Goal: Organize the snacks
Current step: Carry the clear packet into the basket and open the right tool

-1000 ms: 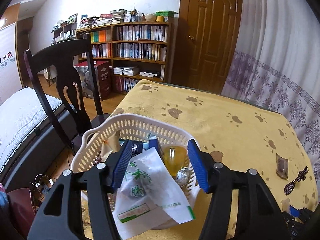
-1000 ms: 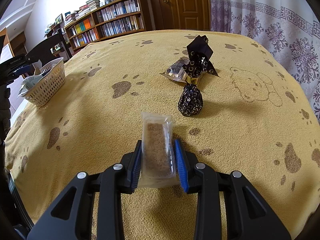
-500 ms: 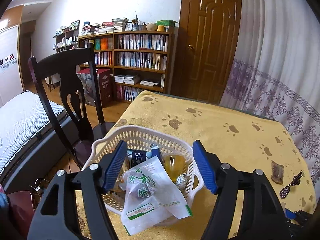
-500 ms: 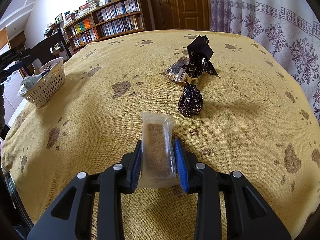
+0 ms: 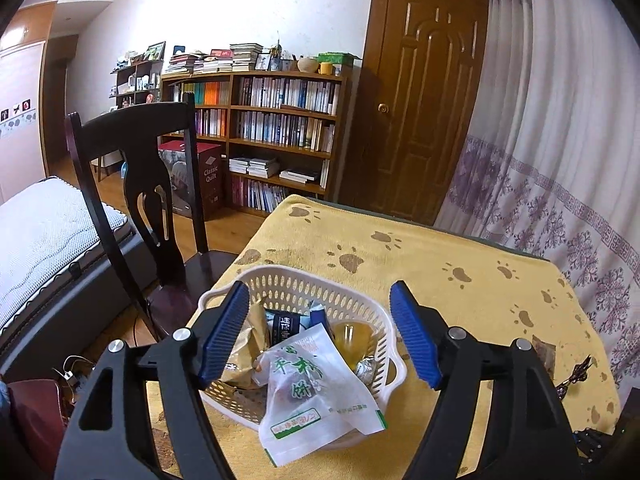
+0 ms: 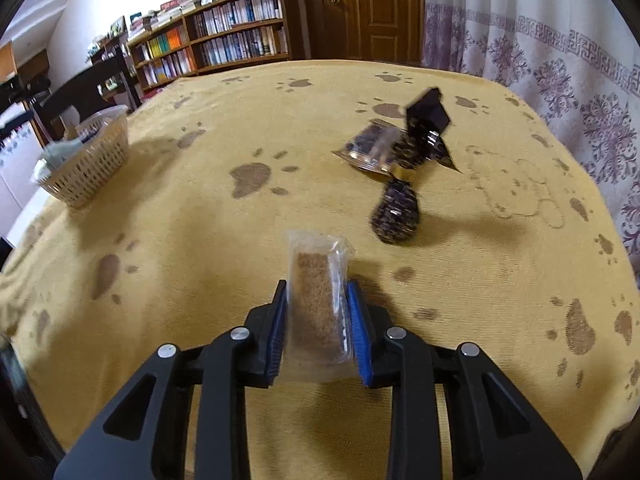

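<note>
A white slotted basket (image 5: 304, 280) sits on the yellow paw-print tablecloth, holding several snacks; a white packet with green print (image 5: 316, 392) hangs over its near rim. My left gripper (image 5: 320, 336) hovers open above and behind the basket, nothing between its fingers. My right gripper (image 6: 320, 332) is shut on a clear-wrapped brown snack bar (image 6: 318, 312), lifted off the cloth. The same basket (image 6: 86, 156) shows far left in the right wrist view. A black patterned pouch (image 6: 396, 212) and a flat dark packet (image 6: 372, 146) lie ahead on the right.
A dark wooden chair (image 5: 136, 192) stands by the table's left edge near the basket. A bed (image 5: 40, 232) lies beyond it. Bookshelves (image 5: 276, 128), a door and a curtain (image 5: 560, 160) line the room. A small brown packet (image 5: 542, 354) lies at the table's right side.
My left gripper has risen and drawn back from the basket, staying open. The right gripper has lifted the snack bar and shifted; that view is now blurred with motion.
</note>
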Demonstrator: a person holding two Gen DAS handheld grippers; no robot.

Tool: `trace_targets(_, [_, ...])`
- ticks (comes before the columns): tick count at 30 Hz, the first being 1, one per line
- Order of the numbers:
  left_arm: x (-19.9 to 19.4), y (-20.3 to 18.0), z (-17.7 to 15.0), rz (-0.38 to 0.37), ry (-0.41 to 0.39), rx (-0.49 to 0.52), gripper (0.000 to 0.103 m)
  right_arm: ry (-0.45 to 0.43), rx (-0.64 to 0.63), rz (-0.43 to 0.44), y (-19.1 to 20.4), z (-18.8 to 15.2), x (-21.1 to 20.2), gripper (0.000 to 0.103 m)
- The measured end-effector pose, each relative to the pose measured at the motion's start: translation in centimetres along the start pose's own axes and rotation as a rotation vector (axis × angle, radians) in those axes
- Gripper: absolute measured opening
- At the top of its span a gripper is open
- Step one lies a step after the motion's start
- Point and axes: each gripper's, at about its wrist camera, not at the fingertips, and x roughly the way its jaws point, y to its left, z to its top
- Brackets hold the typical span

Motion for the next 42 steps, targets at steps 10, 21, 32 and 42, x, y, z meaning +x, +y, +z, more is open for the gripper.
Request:
trace_targets(10, [-1.6, 2.3, 1.1, -0.017, -0.046, -0.054, 0.079, -0.025, -0.063, 0.212, 7.7, 6.5, -0.4, 0.029])
trace_targets(21, [-2.7, 4.4, 1.8, 0.011, -0.084, -0.097, 0.082, 0.025, -0.045, 0.438, 18.2, 14.9, 2.5, 0.029])
trace_targets(32, [-2.4, 5.2, 2.2, 0.010, -0.090, -0.126, 0.083, 0.127, 0.007, 0.535, 24.3, 17.0, 8.0, 0.031])
trace_targets(42, [-2.7, 5.0, 2.1, 0.003, -0.100, -0.123, 0.083, 0.133, 0.066, 0.630, 22.4, 16.6, 7.0, 0.031])
